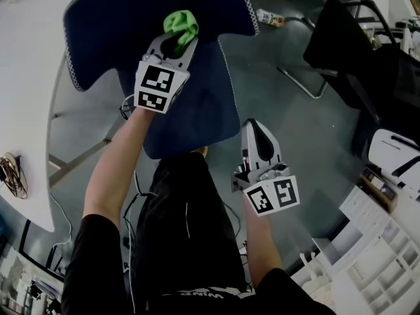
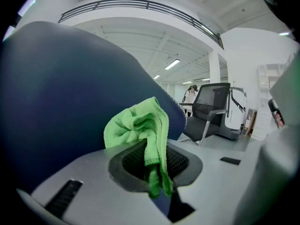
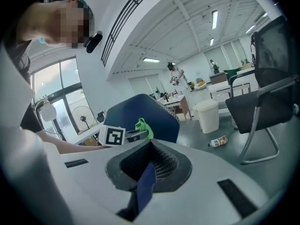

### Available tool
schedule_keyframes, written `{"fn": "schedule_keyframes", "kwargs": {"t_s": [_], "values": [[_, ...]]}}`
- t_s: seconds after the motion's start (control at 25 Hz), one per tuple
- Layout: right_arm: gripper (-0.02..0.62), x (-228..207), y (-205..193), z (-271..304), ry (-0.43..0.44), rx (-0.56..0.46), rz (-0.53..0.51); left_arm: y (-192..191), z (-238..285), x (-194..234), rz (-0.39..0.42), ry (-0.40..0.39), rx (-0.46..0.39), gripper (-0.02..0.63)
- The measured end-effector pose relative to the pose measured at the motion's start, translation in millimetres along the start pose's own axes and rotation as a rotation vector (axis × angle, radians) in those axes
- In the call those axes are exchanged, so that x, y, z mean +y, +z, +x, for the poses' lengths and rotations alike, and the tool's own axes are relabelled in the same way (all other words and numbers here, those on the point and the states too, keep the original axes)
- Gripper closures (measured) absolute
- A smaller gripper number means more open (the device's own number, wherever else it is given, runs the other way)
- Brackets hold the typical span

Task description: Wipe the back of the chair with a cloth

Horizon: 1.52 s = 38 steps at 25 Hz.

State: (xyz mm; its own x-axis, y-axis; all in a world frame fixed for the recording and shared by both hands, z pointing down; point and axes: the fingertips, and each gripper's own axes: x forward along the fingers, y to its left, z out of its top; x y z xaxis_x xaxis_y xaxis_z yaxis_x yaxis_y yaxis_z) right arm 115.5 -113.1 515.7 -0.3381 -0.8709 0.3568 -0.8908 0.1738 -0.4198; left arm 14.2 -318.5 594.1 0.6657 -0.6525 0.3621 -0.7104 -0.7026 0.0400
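A dark blue chair stands in front of me, its back (image 1: 131, 18) wide across the top of the head view and its seat (image 1: 203, 104) below. My left gripper (image 1: 176, 41) is shut on a bunched green cloth (image 1: 180, 23) and holds it against the upper part of the chair back. In the left gripper view the cloth (image 2: 140, 125) sticks out of the jaws beside the blue back (image 2: 61, 93). My right gripper (image 1: 257, 133) hangs to the right of the seat, shut and empty. From the right gripper view the chair (image 3: 140, 111) and cloth (image 3: 143, 125) are seen ahead.
A white table (image 1: 33, 110) curves along the left. A black office chair (image 1: 354, 51) stands at the upper right, with a bottle (image 1: 269, 18) lying on the floor near it. White shelving (image 1: 374, 254) fills the lower right. A white bin (image 3: 207, 116) stands farther off.
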Motion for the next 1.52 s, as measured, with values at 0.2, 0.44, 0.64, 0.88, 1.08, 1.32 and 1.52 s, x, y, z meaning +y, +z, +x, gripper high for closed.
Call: {"fn": "schedule_keyframes", "kwargs": {"t_s": [0.2,0.44,0.64,0.88,1.08,1.32,1.52], "values": [[0.598,-3,-3,-5,-0.013,0.0,0.004,10,31,-30,-0.008,-0.055,-0.007,0.541],[0.598,-5,-5,-10,-0.012,0.003,-0.003,23,32,-64,-0.049,-0.155,-0.06,0.541],[0.598,-4,-6,-12,0.0,0.006,-0.007,16,-6,-56,-0.059,-0.11,-0.089,0.541],[0.598,4,-7,-5,0.054,0.02,-0.019,-18,-61,-23,-0.065,0.013,-0.051,0.541],[0.598,15,-10,2,0.094,0.033,-0.029,-51,-113,11,-0.088,0.143,-0.003,0.541],[0.598,21,-15,8,0.126,0.052,-0.041,-86,-169,45,-0.136,0.293,0.037,0.541],[0.598,26,-19,12,0.143,0.069,-0.053,-127,-204,54,-0.176,0.362,0.106,0.541]]}}
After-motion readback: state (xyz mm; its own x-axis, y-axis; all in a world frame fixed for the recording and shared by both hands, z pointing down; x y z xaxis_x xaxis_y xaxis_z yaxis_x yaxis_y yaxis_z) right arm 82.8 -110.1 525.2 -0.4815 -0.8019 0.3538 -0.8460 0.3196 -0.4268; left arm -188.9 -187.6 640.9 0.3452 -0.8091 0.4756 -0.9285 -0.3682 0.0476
